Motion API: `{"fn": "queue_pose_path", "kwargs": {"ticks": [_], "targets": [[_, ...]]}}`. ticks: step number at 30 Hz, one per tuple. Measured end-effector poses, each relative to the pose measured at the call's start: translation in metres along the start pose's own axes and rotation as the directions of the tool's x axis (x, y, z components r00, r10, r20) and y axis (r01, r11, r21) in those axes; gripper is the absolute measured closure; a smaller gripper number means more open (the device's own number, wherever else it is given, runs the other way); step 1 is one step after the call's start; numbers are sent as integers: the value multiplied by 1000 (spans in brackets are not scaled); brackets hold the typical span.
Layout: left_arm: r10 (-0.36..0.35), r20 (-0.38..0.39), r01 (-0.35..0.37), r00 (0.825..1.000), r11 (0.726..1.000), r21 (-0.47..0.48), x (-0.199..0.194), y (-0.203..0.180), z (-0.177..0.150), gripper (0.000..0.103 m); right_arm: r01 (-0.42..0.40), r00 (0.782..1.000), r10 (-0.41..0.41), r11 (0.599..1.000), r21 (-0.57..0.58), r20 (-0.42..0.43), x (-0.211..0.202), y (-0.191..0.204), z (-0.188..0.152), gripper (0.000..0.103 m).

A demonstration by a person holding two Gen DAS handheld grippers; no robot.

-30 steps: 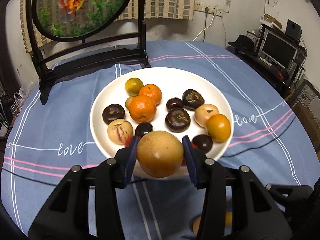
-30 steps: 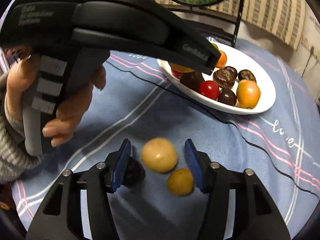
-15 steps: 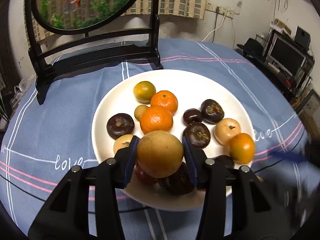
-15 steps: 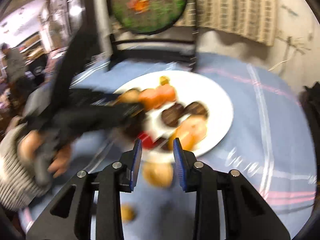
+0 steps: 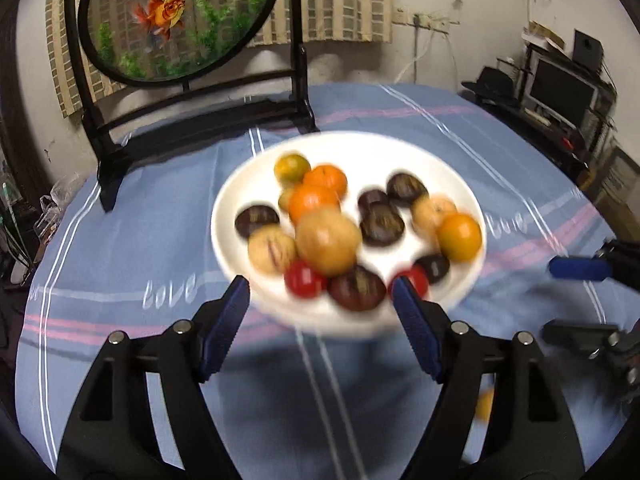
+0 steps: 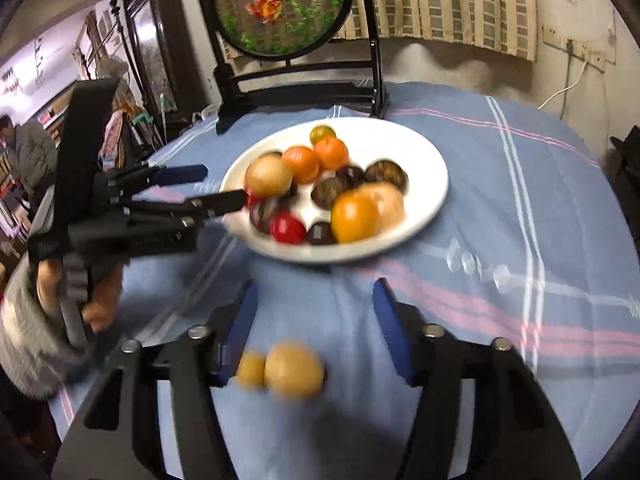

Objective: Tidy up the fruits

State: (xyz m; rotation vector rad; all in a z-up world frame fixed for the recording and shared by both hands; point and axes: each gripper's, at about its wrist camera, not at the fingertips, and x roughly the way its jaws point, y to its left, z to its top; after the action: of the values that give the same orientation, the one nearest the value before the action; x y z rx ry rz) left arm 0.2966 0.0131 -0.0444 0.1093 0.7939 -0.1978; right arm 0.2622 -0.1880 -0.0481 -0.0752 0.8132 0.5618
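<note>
While both hand-held grippers (image 5: 320,320) (image 6: 316,328) gape empty, goldfish screen (image 5: 176,20) stands behind plate (image 5: 248,184).

We read the white word "love" (image 5: 170,291) woven into the blue tablecloth (image 5: 140,216) left of the white plate (image 5: 240,216), and blurred again right of that plate.

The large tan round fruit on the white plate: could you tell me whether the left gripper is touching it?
Apart. In the left wrist view the left gripper, jaws just opened, stands clear of the large tan round fruit lying on the white plate.
</note>
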Motion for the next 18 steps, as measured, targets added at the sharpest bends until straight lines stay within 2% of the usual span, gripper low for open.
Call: {"fn": "queue_pose_path", "kwargs": {"ticks": [4,7,12,18], "targets": [[-14,-32,15,999,999,32,-20,-13,-38,27,-20,1000,20,1000,-12,-9,-19,15,-32,42],[-21,-39,24,999,996,85,-32,-31,-61,27,15,1000,-16,1000,-24,-16,-12,23,-45,42],[-34,-37,40,999,984,173,-46,-60,-90,26,38,999,-37,999,16,-28,10,21,-46,42],[28,15,-30,1000,981,191,-43,-68,-90,22,72,997,-70,996,53,-42,30,14,-34,42]]}}
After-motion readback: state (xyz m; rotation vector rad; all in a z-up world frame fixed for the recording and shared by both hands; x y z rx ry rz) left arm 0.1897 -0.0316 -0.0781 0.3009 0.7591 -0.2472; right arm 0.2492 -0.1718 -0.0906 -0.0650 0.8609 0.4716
